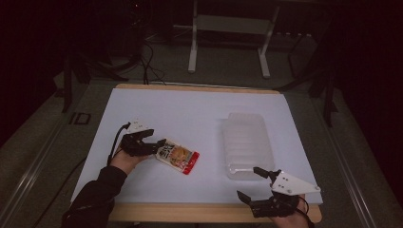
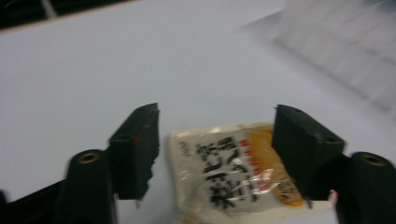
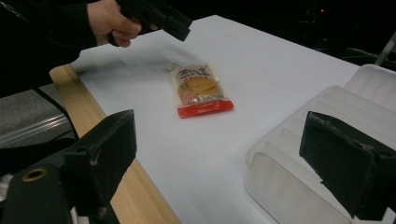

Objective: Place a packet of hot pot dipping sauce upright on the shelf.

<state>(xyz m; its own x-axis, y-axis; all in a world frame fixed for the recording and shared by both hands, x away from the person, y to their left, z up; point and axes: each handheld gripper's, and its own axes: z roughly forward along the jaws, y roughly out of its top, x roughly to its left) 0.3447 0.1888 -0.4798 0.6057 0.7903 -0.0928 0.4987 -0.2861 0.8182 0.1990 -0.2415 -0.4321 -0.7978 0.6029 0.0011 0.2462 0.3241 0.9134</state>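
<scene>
At the near edge of the white-covered wooden table (image 1: 199,109), toward its right corner, the right gripper (image 1: 256,183) is held with its black jaws spread wide and nothing between them. Just beyond it, the clear ribbed plastic container (image 1: 247,142) is set near the right edge. Left of the container, across a bare strip of table, the flat snack packet with a red end (image 1: 178,155) lies; the left gripper (image 2: 215,154) is placed astride its near end, jaws unclenched, not pressing.
</scene>
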